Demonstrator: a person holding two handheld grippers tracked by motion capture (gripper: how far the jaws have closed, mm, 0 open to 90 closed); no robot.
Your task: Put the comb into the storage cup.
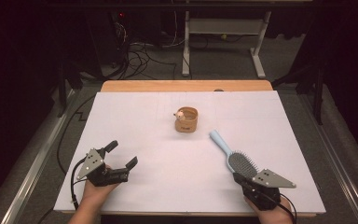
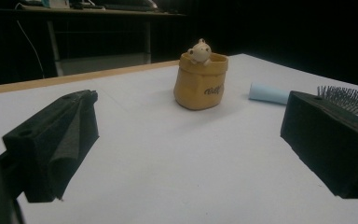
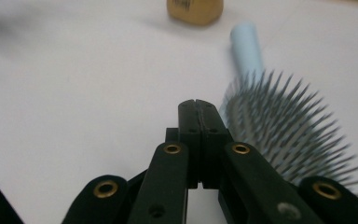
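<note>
Near the desk's (image 1: pixel 121 107) front edge, the left gripper (image 1: pixel 122 155) gapes wide; the right gripper (image 1: pixel 236 176), jaws pressed together on nothing, touches the light-blue hairbrush (image 1: pixel 230 153).

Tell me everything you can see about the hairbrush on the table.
The hairbrush is pale blue, plastic by its look, with a straight handle and an oval head of dark bristles facing up. It lies flat on the white table, handle pointing toward the yellow pot but apart from it. The head lies right beside the right gripper, whose jaws are shut; whether they touch it cannot be told.
</note>
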